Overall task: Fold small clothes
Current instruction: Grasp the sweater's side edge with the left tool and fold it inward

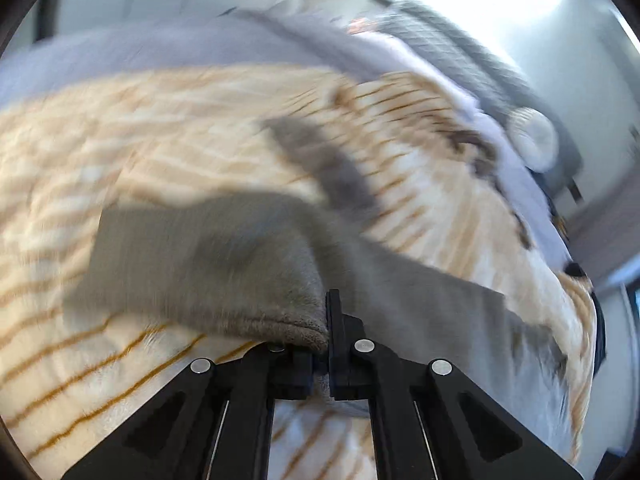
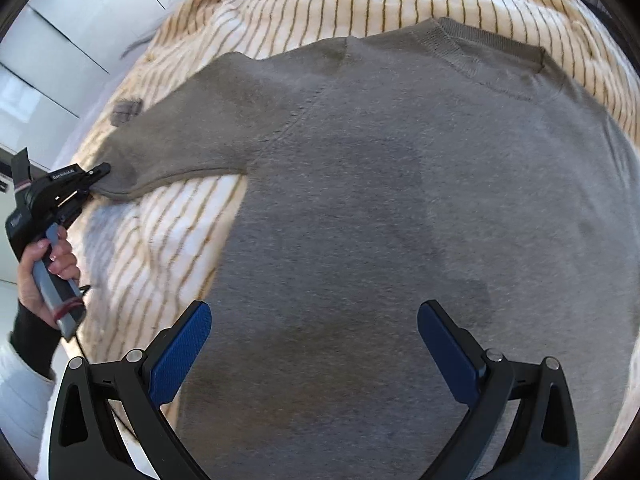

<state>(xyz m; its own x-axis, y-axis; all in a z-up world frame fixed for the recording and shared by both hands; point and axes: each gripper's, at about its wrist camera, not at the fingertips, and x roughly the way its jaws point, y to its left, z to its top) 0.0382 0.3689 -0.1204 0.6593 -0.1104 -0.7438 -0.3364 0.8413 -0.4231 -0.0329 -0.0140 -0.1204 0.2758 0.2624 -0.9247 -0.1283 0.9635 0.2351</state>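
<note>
My left gripper clamps the sweater sleeve cuff; right gripper gapes above the body. Next, I'd fold the sleeve inward.

Home bedroom: bed with striped fleece blanket, lavender sheet, white wardrobe doors.

The right claw hangs spread wide over the grey sweater, with only flat knit between and ahead of its fingers, so the way forward to the collar lies unobstructed. Off to its left, striped blanket lies bare under the stretched sleeve, a gap a claw could enter. Further left, the left claw is clamped on the sleeve cuff and blocks that end. Small grey garments lie beyond the sleeve.
</note>
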